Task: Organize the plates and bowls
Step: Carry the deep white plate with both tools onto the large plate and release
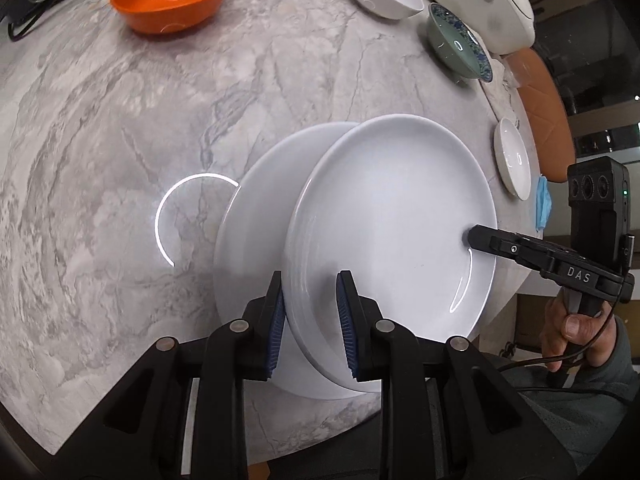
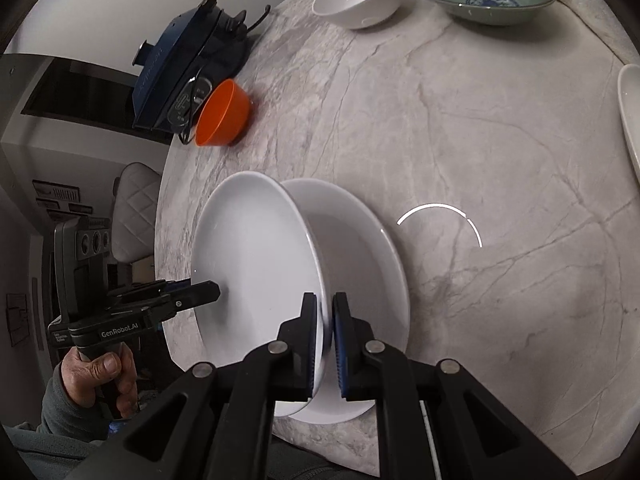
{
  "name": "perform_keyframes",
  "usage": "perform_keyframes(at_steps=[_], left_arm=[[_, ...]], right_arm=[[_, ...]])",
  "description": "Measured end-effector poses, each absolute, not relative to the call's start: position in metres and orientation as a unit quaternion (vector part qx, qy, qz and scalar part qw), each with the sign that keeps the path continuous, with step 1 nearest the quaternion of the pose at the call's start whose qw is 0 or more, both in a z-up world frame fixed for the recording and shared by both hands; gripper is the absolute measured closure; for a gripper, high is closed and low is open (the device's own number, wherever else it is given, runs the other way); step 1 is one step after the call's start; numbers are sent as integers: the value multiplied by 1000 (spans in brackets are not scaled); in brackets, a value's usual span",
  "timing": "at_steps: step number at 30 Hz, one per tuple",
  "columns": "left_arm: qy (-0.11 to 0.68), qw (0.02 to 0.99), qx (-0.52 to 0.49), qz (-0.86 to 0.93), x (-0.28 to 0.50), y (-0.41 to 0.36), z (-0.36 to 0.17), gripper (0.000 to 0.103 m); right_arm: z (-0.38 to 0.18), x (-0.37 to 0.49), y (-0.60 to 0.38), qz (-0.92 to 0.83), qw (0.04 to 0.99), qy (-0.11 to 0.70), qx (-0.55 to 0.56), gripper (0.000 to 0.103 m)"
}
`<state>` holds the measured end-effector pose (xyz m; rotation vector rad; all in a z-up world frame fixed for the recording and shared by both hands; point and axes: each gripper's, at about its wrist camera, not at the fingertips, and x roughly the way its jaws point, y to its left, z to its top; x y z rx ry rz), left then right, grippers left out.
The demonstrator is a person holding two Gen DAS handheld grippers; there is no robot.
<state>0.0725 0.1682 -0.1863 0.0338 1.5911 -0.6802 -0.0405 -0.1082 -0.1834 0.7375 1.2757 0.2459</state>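
While you hold the upper plate [image 1: 384, 216] between both tools, the marble table [image 1: 120, 120] edge sits just below your grippers, so any slip sends it off. That plate leans over the lower plate [image 1: 256, 208] lying flat beneath; lowering it unevenly risks knocking rim against rim. Your left gripper [image 1: 311, 320] is partly closed around the near rim, its blue pads [image 1: 345, 312] possibly touching only lightly. Your right gripper [image 2: 325, 344] pinches the opposite rim narrowly. With 2 shallow grips on glazed ware, pulling apart could twist it free.
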Motion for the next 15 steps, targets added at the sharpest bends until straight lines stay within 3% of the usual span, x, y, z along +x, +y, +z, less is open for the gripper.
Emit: perform_keyframes(at_steps=[15], left_arm=[[696,661,29,-278,58,175,-218,78]], right_arm=[[-218,-43,-87,97,722,618,296,91]])
